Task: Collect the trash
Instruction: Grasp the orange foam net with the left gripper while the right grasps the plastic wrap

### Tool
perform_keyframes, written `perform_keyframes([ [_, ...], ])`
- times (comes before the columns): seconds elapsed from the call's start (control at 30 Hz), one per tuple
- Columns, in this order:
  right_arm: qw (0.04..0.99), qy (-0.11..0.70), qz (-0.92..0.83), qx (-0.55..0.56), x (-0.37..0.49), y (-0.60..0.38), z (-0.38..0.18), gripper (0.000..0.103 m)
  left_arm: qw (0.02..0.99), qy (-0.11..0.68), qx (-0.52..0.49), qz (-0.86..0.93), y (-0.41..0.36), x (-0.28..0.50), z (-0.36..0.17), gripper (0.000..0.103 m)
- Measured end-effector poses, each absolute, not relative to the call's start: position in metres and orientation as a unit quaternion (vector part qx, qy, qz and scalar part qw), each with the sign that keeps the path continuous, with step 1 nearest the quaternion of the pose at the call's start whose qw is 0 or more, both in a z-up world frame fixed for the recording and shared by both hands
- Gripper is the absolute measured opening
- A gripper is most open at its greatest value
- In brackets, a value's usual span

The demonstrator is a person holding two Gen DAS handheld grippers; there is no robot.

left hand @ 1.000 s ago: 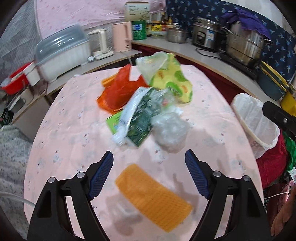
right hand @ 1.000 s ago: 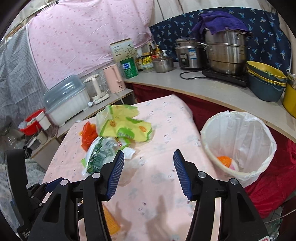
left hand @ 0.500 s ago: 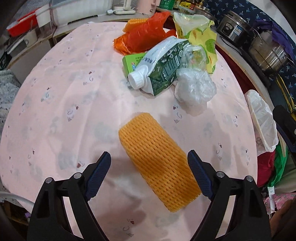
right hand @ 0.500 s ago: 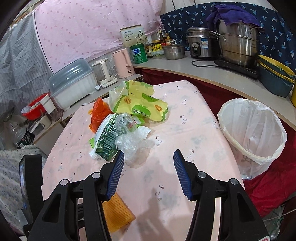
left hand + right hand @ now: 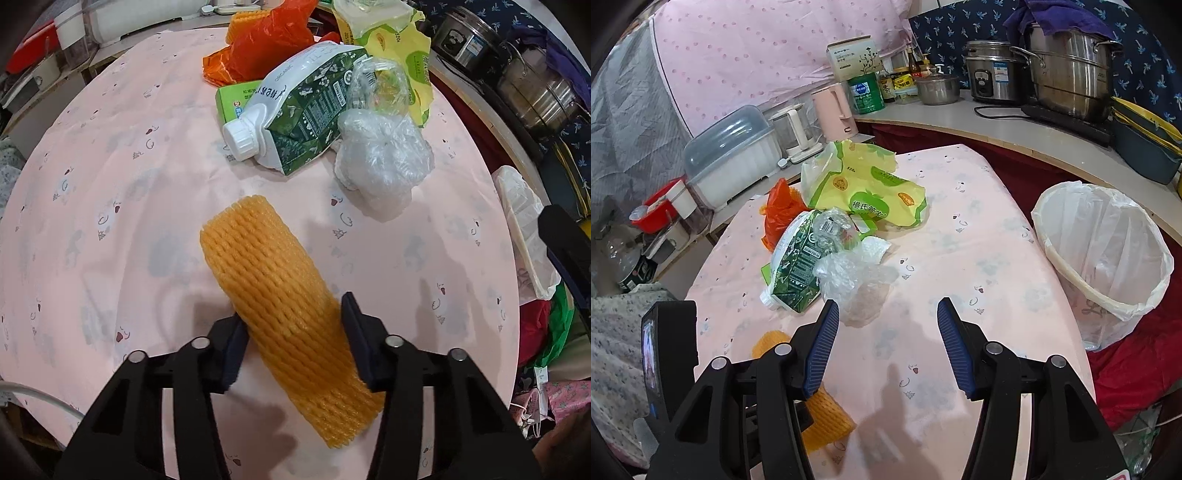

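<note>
With jaws just closed, left gripper (image 5: pixel 291 343) pinches orange foam net (image 5: pixel 280 291)

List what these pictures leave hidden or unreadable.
- Bin bottom: right wrist view, its own wall and liner hide it.
- Orange foam net near end: right wrist view, right gripper covers it.
- Small green box: left wrist view, the carton overlaps it.

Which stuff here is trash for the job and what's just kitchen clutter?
Job:
- orange foam net, between the left gripper pads, which have just been closing
- green carton
- clear plastic wrap
- yellow bag
- orange bag
- lined bin

Clutter:
- pink kettle
- steel pots
</note>
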State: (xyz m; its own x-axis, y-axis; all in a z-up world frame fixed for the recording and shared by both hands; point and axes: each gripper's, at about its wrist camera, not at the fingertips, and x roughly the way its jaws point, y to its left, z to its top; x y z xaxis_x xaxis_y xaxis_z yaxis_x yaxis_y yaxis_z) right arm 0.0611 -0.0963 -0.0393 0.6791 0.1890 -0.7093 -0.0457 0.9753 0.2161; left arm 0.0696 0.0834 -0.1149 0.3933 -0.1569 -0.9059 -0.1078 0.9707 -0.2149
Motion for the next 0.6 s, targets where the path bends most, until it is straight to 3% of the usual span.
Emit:
perform_keyframes([
  [0.1, 0.91, 0.4, 0.069, 0.09, 0.067, -0.093, -0.044, 0.055, 0.832, 0.543, -0.108, -0.022, 0.084, 0.073, -0.109, 0.018],
  [0.6, 0.89, 0.432, 0.103, 0.103, 0.118, -0.067, -0.075, 0.055, 0.872, 0.483, -0.075, -0.005, 0.103, 0.101, -0.075, 0.016],
])
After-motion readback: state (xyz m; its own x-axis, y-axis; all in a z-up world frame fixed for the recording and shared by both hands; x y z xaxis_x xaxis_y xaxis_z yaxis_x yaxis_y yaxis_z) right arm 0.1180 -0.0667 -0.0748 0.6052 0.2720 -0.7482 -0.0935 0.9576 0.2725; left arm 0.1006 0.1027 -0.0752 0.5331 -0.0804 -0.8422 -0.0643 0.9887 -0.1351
